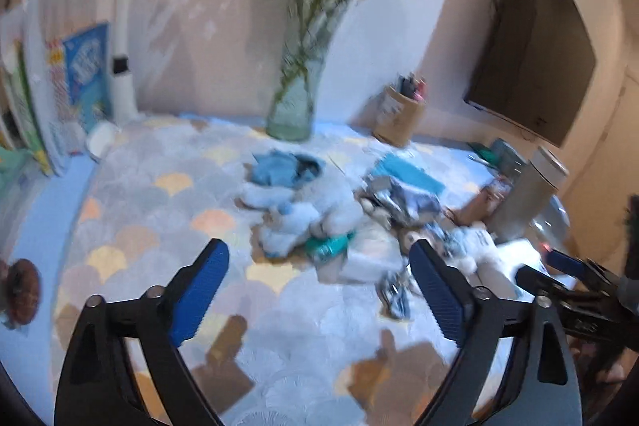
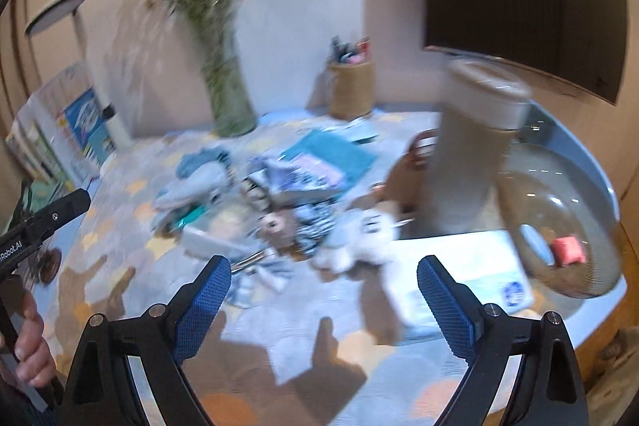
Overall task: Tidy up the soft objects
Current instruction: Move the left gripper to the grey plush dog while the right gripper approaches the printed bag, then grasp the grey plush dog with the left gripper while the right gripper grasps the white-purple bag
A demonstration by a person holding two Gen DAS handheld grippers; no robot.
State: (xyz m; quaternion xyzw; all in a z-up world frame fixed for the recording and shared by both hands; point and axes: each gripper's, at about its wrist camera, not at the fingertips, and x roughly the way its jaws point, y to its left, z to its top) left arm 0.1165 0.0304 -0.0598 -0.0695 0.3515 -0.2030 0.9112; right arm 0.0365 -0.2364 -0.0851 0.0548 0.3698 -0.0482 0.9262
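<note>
- Left gripper [image 1: 319, 266]: jaws spread wide, nothing between them, above the patterned desk [image 1: 159, 210]
- Right gripper [image 2: 324, 284]: released, jaws wide, empty
- Soft objects [image 1: 295, 214]: blurred heap of pale plush and blue cloth mid-desk, near the glass vase [image 1: 293, 106] at the back edge

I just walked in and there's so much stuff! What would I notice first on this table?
Probably the tall glass vase of flowers standing at the back by the wall. Next, the jumbled heap of soft toys and cloths in the middle of the scalloped pastel tablecloth. Up close, the left tongs and the right tongs both stand open, holding nothing.
</note>
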